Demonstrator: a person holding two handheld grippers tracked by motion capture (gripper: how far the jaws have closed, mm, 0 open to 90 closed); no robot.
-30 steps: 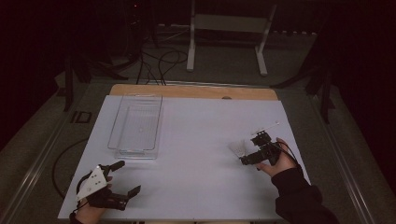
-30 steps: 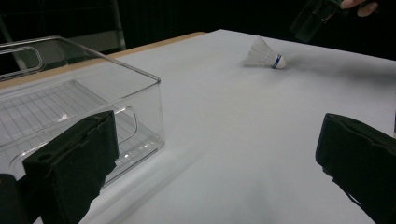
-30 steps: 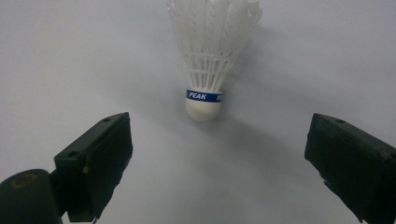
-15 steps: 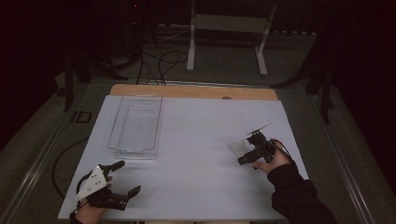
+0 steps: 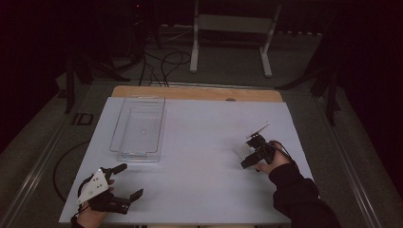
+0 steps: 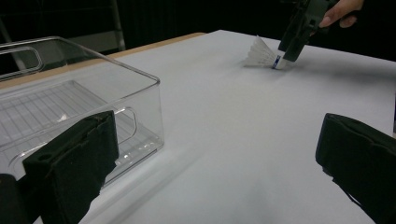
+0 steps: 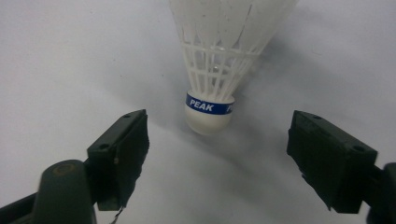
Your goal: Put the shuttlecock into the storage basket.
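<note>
The work is at its very start: nothing has been picked up yet. The white shuttlecock (image 7: 219,60) lies on its side on the white bench (image 5: 199,156), right of centre in the high view, its cork tip with the blue "PEAK" band pointing toward the right gripper (image 7: 217,154). That gripper has come down to it, and its fingers (image 7: 119,149) have just been closing; they stand fairly wide on either side, just short of the cork, with a clear gap to each pad, so nothing is gripped.

The left gripper (image 5: 121,183) rests at the lower left of the high view, its fingers (image 6: 70,163) spread wide with only bare bench between them. The clear plastic bin (image 5: 138,128) sits empty at centre left, well apart from the shuttlecock.

Judging from this, the grasp, the lift and probably a carry across to the bin are all left to do.
</note>
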